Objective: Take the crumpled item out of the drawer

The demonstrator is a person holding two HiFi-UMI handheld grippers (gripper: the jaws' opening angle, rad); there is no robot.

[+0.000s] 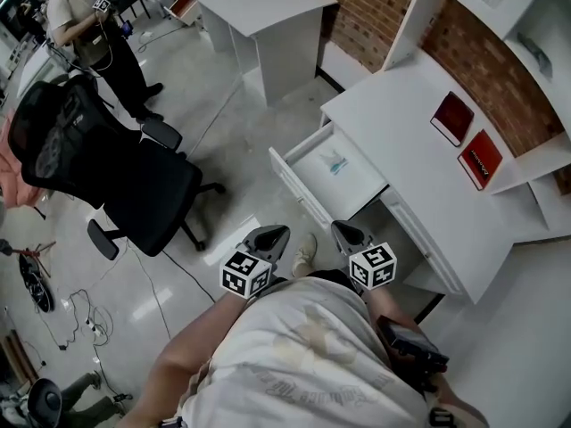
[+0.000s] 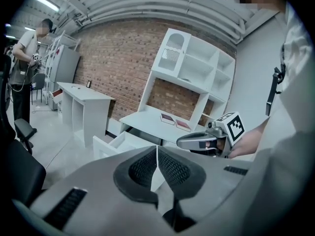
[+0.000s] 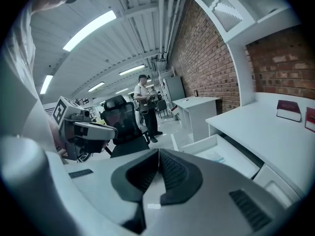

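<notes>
Both of my grippers are closed and empty. My left gripper point(image 2: 157, 154) has its dark pads pressed together along one seam with nothing between them, and my right gripper point(image 3: 158, 157) stands the same way: pads meeting, nothing caught. Neither touches anything. In the head view they hang side by side in front of my chest, tips pointing toward the open drawer point(image 1: 299, 188) of the white desk point(image 1: 419, 163), and apart from it.

The crumpled item point(image 1: 335, 162) lies inside that drawer on its white bottom, about midway along. It is a small pale thing with a bluish tint, wrinkled, too small for me to tell more.

Only the head view looks down into the drawer. The right gripper view catches the item as a faint pale patch at a low angle, while the left gripper view shows the drawer's front and side and I cannot find the item there. Two red books point(image 1: 466, 137) lie on the desk by the brick wall. A black office chair point(image 1: 125, 181) stands on the floor left of the drawer, and a person point(image 1: 89, 25) stands farther off.
</notes>
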